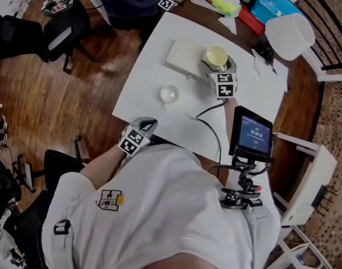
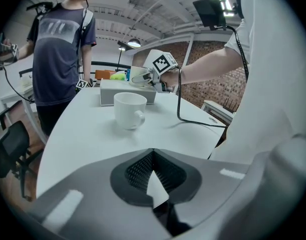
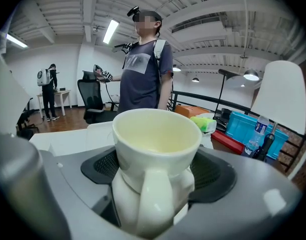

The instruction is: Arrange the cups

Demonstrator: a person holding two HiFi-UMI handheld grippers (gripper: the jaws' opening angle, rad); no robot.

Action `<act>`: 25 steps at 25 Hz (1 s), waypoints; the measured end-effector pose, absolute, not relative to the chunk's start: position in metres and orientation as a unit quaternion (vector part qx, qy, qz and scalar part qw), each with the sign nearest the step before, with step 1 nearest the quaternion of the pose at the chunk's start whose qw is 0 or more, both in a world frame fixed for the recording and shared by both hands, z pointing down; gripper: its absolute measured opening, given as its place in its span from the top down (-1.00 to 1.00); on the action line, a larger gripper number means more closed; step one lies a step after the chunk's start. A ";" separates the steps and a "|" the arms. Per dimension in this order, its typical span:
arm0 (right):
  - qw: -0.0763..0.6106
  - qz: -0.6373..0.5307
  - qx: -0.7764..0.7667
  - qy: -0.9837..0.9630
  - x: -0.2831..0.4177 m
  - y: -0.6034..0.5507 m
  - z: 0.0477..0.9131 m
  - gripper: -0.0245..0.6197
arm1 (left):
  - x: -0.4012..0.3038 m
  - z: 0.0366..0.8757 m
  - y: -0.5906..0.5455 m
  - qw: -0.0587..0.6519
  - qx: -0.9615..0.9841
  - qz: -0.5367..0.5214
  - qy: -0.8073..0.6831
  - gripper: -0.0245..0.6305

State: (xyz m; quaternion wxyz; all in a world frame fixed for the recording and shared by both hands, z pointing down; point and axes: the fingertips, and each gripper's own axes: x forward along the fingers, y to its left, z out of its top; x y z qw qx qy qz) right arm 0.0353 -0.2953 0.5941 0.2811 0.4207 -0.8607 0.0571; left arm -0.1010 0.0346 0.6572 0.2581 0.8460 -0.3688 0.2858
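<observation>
Cream cup [image 1: 216, 56]: upright, handle turned back toward the wrist. Its body is clamped between the wide-set jaws of the right gripper [image 3: 155, 176], at the edge of a flat white block [image 1: 183, 54]. A second white cup [image 1: 169, 94] stands apart on the table [image 1: 254, 94], straight ahead of the left gripper [image 1: 144, 125], the nearer hand; its jaws are closed and empty.

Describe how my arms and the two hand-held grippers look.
The left hand-held gripper and right hand-held gripper are grey shells with dark ribbed pads. Each carries a cube of black-and-white square markers. A black cable trails from the right one. You wear a white short-sleeved T-shirt.
</observation>
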 end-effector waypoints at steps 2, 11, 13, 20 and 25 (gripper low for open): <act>0.280 0.052 0.424 -0.860 0.037 -0.293 0.591 -0.43 | -0.103 0.657 0.037 0.259 0.845 0.285 -0.371 0.94; 0.274 0.048 0.466 -0.840 0.062 -0.247 0.573 -0.46 | -0.107 0.661 0.045 0.260 0.859 0.274 -0.345 0.94; 0.275 0.052 0.475 -0.834 0.070 -0.220 0.571 -0.42 | -0.102 0.663 0.049 0.255 0.868 0.274 -0.326 0.94; 0.258 0.075 0.474 -0.839 0.082 -0.113 0.574 -0.26 | -0.078 0.665 0.062 0.250 0.877 0.280 -0.299 0.94; 0.260 0.088 0.450 -0.850 0.074 -0.043 0.594 -0.14 | -0.062 0.664 0.064 0.262 0.868 0.271 -0.324 0.94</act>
